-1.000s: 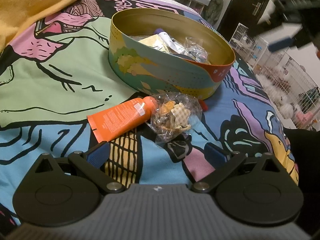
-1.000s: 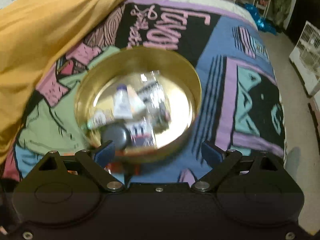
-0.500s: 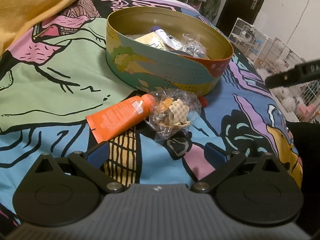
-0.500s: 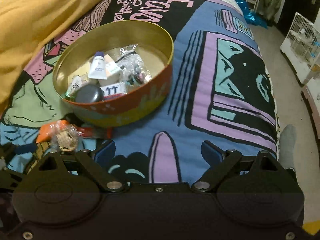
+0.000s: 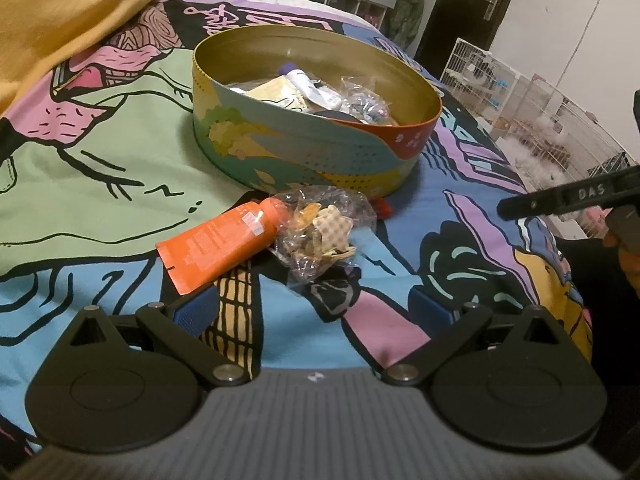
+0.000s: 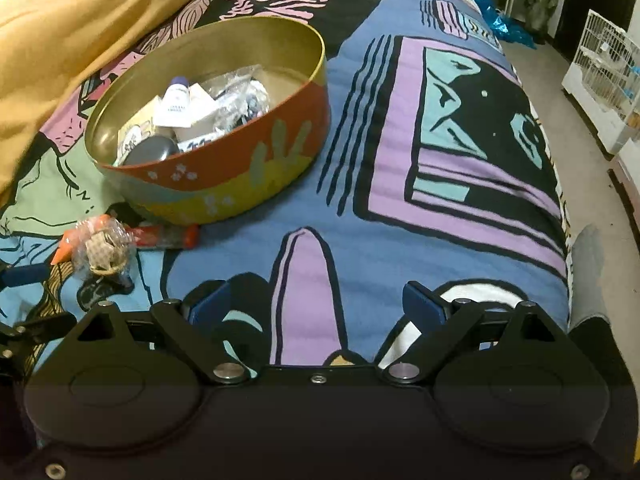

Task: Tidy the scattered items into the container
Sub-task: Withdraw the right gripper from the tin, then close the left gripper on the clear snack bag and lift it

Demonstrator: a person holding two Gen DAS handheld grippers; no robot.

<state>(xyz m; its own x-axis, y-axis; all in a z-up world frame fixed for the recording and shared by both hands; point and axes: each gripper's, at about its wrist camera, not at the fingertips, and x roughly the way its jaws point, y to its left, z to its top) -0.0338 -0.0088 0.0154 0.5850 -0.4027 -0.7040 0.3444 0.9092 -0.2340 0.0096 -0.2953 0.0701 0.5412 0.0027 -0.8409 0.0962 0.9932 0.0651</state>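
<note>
Left gripper (image 5: 308, 312), left wrist view: jaws spread wide, blue pads apart, nothing between them, hanging above the patterned bedspread (image 5: 100, 168). Just ahead of the fingers lies an orange tube (image 5: 218, 246), flat on the cover, cap end pointing toward the tin. Touching the cap end is a clear plastic bag (image 5: 324, 232) of small pale trinkets, crumpled. A red item (image 5: 382, 206) peeks out behind the bag, against the base of the tin; most of it is hidden. Round tin (image 5: 280, 152) sits beyond these, upright, gold inside, painted outside. Inside it: a white tube with a purple cap (image 5: 300, 80), a beige packet, another clear bag, a dark round thing at the near wall. Yellow blanket (image 5: 60, 12) heaped at far left. Black part of the other tool (image 5: 568, 198) enters from the right edge, above the bedspread. Wire cages (image 5: 532, 120) stand on the floor beyond the bed.

Right gripper (image 6: 316, 308), right wrist view: jaws likewise released and wide, empty, over a purple shape on the bedspread, well right of the loose items. Tin sits upper left, its contents visible: white tube, clear bag, dark grey disc. Orange tube, trinket bag and red item lie together at the tin's near base, on the left. Left gripper's blue pad shows at the far left edge, near the orange tube.
</note>
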